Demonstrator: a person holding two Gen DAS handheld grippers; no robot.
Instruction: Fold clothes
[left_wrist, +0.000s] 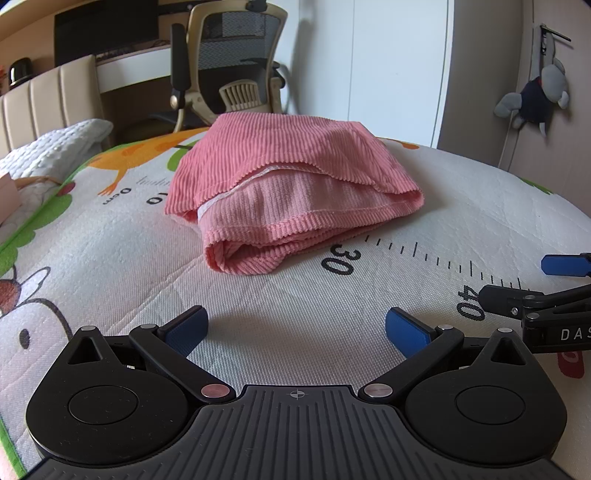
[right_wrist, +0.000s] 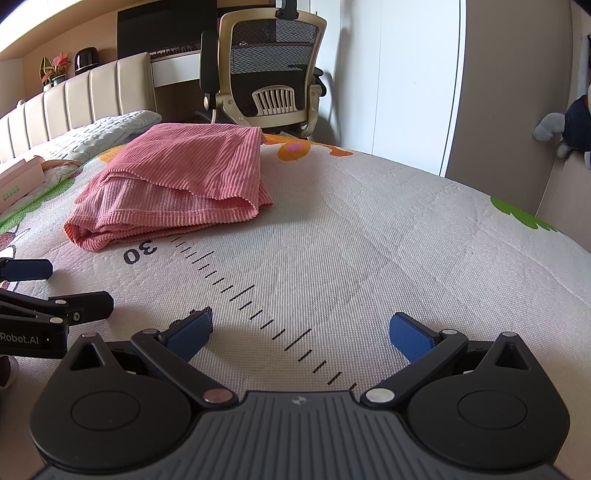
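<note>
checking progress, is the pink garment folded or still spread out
Folded: the pink garment lies as a compact stack of layers on the mat, with doubled edges showing.

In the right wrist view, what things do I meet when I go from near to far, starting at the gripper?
Right gripper → printed ruler marks on the mat → folded pink garment → office chair.
</note>
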